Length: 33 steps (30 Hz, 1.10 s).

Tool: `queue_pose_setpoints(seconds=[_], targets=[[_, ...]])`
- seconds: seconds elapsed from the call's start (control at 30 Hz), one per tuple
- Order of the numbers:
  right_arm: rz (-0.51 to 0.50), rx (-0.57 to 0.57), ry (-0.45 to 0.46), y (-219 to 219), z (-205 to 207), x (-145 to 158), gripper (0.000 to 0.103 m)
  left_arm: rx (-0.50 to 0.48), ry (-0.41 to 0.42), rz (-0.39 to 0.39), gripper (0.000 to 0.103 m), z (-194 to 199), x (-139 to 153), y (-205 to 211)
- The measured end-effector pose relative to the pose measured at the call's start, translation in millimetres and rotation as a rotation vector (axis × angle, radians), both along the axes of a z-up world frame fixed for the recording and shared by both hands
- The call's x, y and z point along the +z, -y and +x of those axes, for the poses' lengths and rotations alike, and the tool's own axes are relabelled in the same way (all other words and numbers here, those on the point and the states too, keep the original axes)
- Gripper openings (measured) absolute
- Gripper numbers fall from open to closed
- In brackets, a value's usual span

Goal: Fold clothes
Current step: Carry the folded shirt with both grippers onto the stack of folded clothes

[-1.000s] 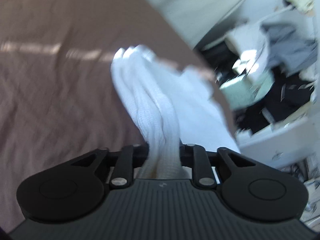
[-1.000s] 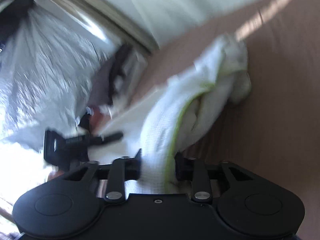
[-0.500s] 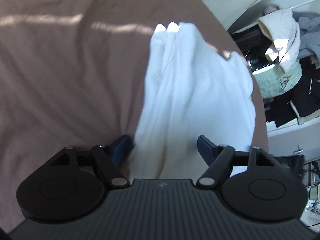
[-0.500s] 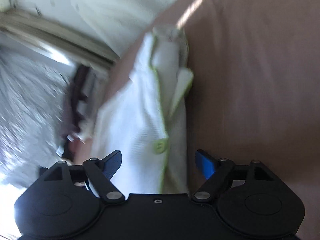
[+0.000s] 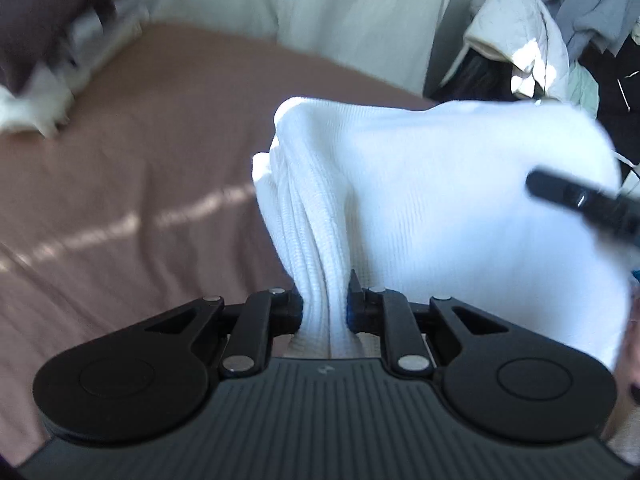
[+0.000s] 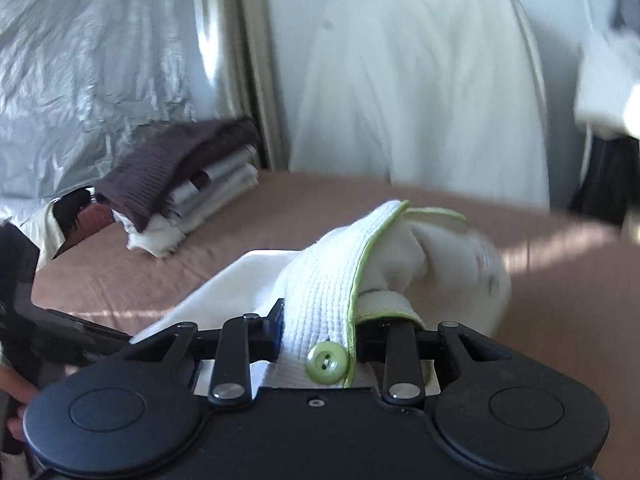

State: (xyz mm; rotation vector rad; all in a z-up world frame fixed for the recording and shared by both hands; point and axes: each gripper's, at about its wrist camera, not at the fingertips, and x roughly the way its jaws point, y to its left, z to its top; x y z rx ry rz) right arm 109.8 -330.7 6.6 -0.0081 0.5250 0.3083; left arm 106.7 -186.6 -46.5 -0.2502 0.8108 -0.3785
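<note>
Folded stack beyond white garment on bed

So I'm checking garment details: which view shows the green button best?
The right wrist view: the green button sits sharp beside the green-trimmed edge of the white garment. The left wrist view shows only plain white knit, no button.

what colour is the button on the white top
Light green button, matching the edge trim; clearest in the right wrist view.
</note>
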Motion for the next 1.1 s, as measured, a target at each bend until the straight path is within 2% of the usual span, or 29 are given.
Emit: queue_pose_setpoints(seconds=[0.1, 0.23, 0.33, 0.5, 0.6, 0.7, 0.8, 0.93, 1.0, 1.1], targets=[[-0.042, 0.026, 0.066, -27, -7, 30, 0.035, 0.062, 0.059, -0.041, 0.015, -17, 27, -38], [-0.046, 0.048, 0.132, -64, -14, 48, 0.034, 0.173, 0.181, -0.019, 0.015, -30, 47, -92], [-0.01, 0.039, 0.15, -92, -13, 46, 0.034, 0.281, 0.149, -0.078, 0.015, -22, 45, -131], [0.065, 0.035, 0.171, -131, -9, 41, 0.034, 0.318, 0.139, 0.054, 0.015, -39, 53, -153], [0.133, 0.031, 0.162, -140, -1, 32, 0.034, 0.352, 0.146, 0.095, 0.015, -41, 55, -163], [0.133, 0.051, 0.171, -153, 8, 25, 0.034, 0.356, 0.143, 0.12, 0.015, -32, 66, -178], [0.157, 0.076, 0.242, -173, 21, 42, 0.033, 0.315, 0.219, 0.179, 0.015, -22, 107, -202], [0.132, 0.132, 0.485, -207, 34, 85, 0.032, 0.245, 0.387, 0.31, 0.015, -9, 185, -232], [0.169, 0.169, 0.56, -218, 50, 104, 0.032, 0.229, 0.428, 0.365, 0.015, 12, 219, -253], [0.215, 0.21, 0.666, -245, 94, 130, 0.033, 0.262, 0.457, 0.423, 0.015, 67, 256, -290]])
